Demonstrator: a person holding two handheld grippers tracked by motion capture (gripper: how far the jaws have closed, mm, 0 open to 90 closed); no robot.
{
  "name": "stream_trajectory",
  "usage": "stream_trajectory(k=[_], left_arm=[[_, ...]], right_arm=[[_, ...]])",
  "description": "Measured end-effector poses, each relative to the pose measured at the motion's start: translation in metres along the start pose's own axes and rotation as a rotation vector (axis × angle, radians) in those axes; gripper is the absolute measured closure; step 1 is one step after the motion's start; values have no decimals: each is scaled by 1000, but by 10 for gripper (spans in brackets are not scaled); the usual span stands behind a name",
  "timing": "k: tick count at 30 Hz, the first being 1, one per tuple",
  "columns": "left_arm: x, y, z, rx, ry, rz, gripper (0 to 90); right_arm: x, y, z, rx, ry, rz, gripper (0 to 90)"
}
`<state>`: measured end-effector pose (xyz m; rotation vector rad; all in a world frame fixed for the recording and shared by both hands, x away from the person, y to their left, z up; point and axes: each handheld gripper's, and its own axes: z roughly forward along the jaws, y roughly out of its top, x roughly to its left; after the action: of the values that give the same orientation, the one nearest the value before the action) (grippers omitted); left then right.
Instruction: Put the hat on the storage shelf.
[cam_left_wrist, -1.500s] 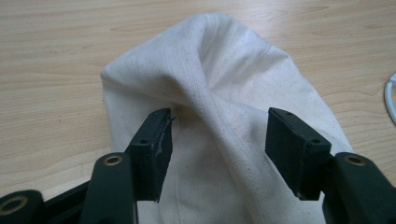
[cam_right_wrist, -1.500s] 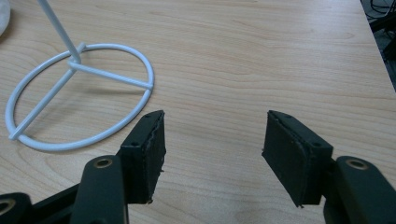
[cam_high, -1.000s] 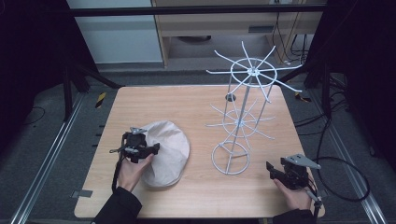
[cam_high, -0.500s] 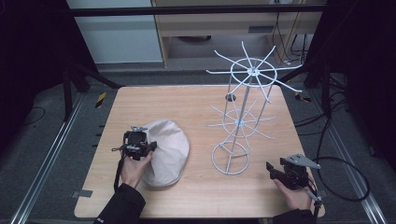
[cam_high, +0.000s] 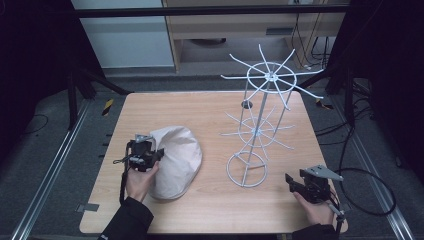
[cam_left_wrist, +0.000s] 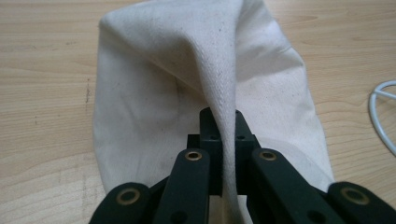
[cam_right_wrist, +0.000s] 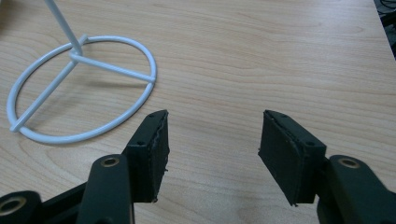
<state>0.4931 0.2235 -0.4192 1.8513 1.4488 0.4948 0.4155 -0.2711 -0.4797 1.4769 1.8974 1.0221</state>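
A cream cloth cap (cam_high: 177, 160) lies on the wooden table (cam_high: 200, 112), left of centre. My left gripper (cam_high: 150, 150) is shut on a pinched fold of the cap (cam_left_wrist: 224, 135) at its left edge, and the fabric rises in a ridge between the jaws. A white wire rack (cam_high: 262, 112) with spoke arms stands to the right on a ring base (cam_right_wrist: 84, 88). My right gripper (cam_high: 295, 184) rests near the table's front right corner. It stands open (cam_right_wrist: 212, 144) with nothing between its pads, a little short of the ring base.
A small dark hole (cam_high: 247, 104) sits in the table behind the rack. A cable (cam_high: 367, 192) loops off the right gripper past the table's right edge. Bare wood lies between the cap and the ring base.
The left gripper has edged slightly right and up with the cap's fold in it, lifting the fabric a little. The right gripper has stayed put.
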Motion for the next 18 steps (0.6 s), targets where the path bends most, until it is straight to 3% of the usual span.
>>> stream_trajectory(k=[6, 9, 18], left_arm=[[1, 0, -16, -60, -27, 10, 882], [1, 0, -28, -115, -48, 23, 882], [-3, 3, -49, -197, -88, 34, 882]], right_arm=[[0, 0, 0, 4, 3, 2, 427], [0, 0, 0, -1, -3, -6, 428], [1, 0, -1, -4, 8, 2, 430]])
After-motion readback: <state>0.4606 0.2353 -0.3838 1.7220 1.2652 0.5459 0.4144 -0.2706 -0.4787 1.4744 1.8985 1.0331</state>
